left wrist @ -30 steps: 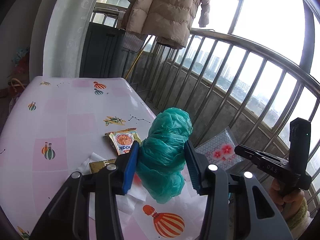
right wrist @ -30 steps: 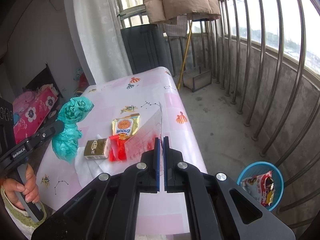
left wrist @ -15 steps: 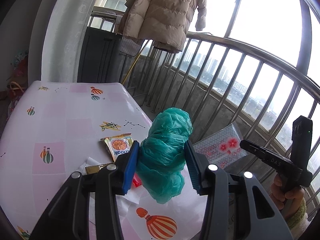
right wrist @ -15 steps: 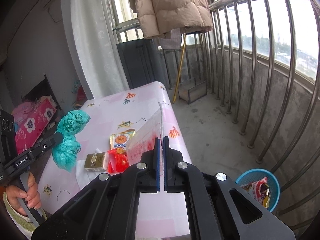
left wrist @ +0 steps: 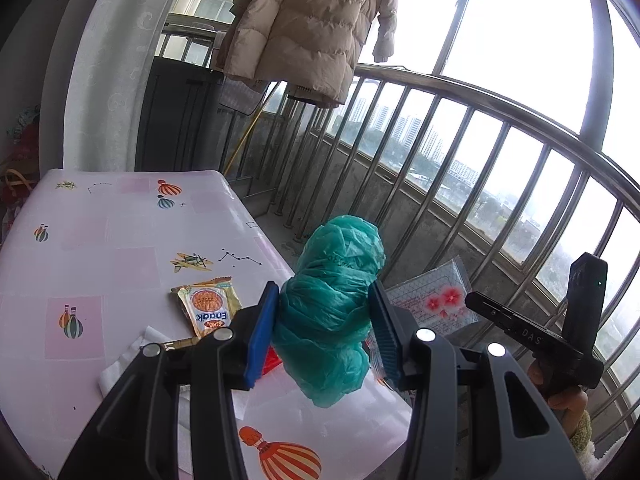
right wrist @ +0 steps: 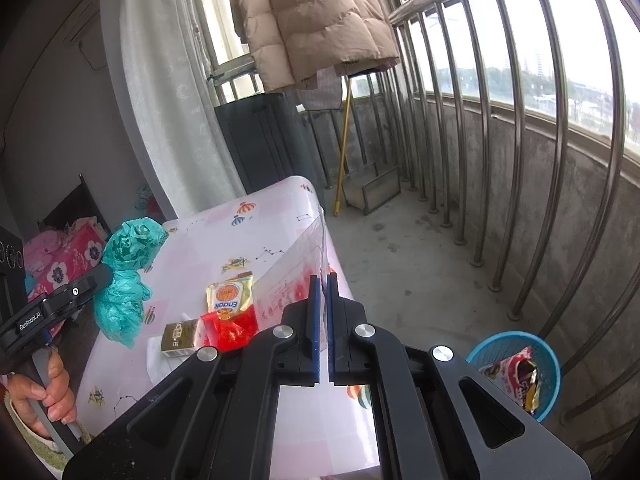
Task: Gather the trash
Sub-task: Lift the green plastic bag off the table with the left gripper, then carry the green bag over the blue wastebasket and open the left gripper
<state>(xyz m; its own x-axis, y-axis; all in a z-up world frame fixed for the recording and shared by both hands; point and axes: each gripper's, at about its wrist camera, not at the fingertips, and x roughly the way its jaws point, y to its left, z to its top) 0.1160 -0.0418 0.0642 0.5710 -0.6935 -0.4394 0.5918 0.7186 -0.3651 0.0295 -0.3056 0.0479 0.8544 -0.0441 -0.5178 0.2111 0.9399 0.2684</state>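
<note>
The left gripper (left wrist: 324,334) is clamping the green bag (left wrist: 332,308) at frame centre, and the right gripper (right wrist: 323,328) is pinching the clear wrapper (right wrist: 296,276) edge-on; both are rising from the table (left wrist: 120,248) since a second ago. With both pieces lifted clear, the blue bin (right wrist: 516,376) at lower right is probably next.

A beige puffer jacket (left wrist: 308,28) hangs above the steel balcony railing (left wrist: 472,128), with a white curtain (right wrist: 168,92) and a dark folded panel (right wrist: 272,144) behind the table's far edge. A yellow-handled broom (right wrist: 344,148) leans by the railing. Pink floral bedding (right wrist: 68,256) lies past the table's left edge.
</note>
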